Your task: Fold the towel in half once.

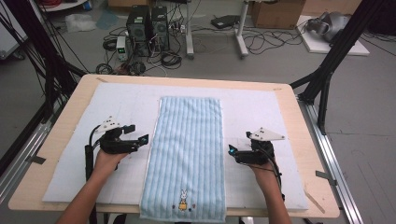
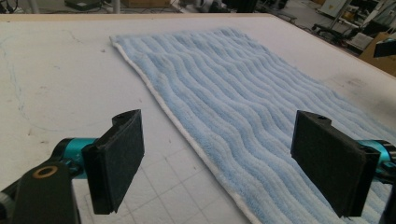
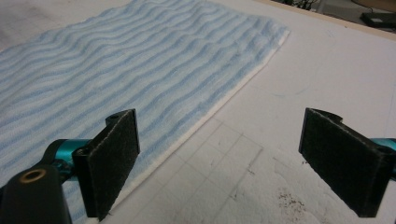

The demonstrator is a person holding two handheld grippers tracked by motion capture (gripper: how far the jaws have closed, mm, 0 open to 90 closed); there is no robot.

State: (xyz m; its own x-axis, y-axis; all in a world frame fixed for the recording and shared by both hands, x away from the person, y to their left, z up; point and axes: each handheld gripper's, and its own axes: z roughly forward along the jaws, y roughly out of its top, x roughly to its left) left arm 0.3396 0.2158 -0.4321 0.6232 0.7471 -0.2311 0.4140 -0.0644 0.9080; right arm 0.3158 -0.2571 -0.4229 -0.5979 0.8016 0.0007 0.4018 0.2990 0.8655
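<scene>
Presently the towel [image 1: 188,156] lies flat, unfolded, mid-frame on the worktop [image 1: 299,154]. Left claw [image 1: 145,138] and right claw [image 1: 230,150] gape wide, empty, flanking its long edges; folding seemingly not begun.

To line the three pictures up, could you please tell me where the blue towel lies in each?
High view: blue towel lengthwise at centre.
Left gripper view: centre to lower right.
Right gripper view: upper left.
Shared landmark: its white hem on the white mat.
</scene>
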